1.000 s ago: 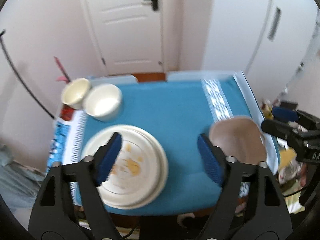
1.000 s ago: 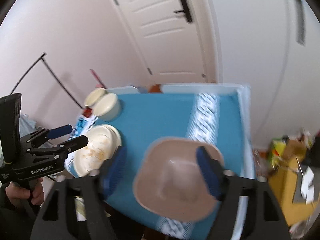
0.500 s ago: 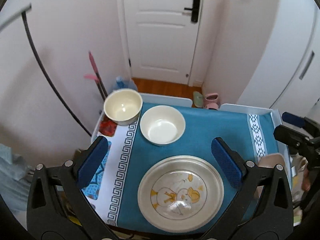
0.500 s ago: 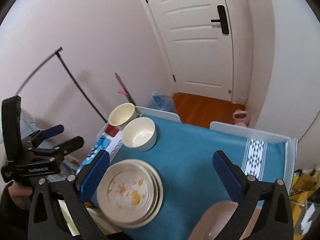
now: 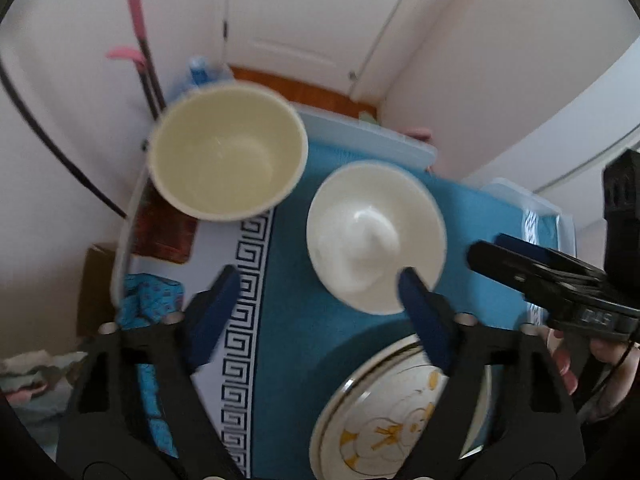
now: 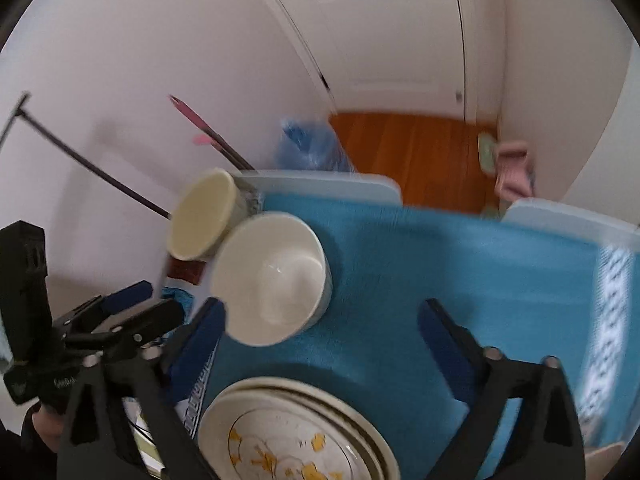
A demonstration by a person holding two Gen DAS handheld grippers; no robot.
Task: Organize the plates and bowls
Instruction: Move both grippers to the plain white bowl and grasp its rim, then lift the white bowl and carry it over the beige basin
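A cream bowl (image 5: 226, 152) stands at the table's far left corner, also in the right wrist view (image 6: 202, 214). A white bowl (image 5: 374, 232) sits beside it on the blue cloth, also in the right wrist view (image 6: 272, 276). A stack of plates with a yellow print (image 5: 400, 412) lies nearer, also in the right wrist view (image 6: 296, 436). My left gripper (image 5: 316, 312) is open and empty, above the cloth just short of both bowls. My right gripper (image 6: 320, 344) is open and empty, close behind the white bowl. Each gripper shows in the other's view (image 5: 540, 276) (image 6: 116, 320).
The table has a blue cloth (image 6: 460, 264) with white patterned borders (image 5: 248, 300). A dark red item (image 5: 164, 228) lies under the cream bowl. A white door, pink-handled sticks (image 5: 138, 36) and a blue bag (image 6: 308, 148) stand beyond the table.
Both grippers have moved forward and down toward the two bowls, which now look much larger. The plate stack has slid to the lower edge of both views. Both grippers stay open.
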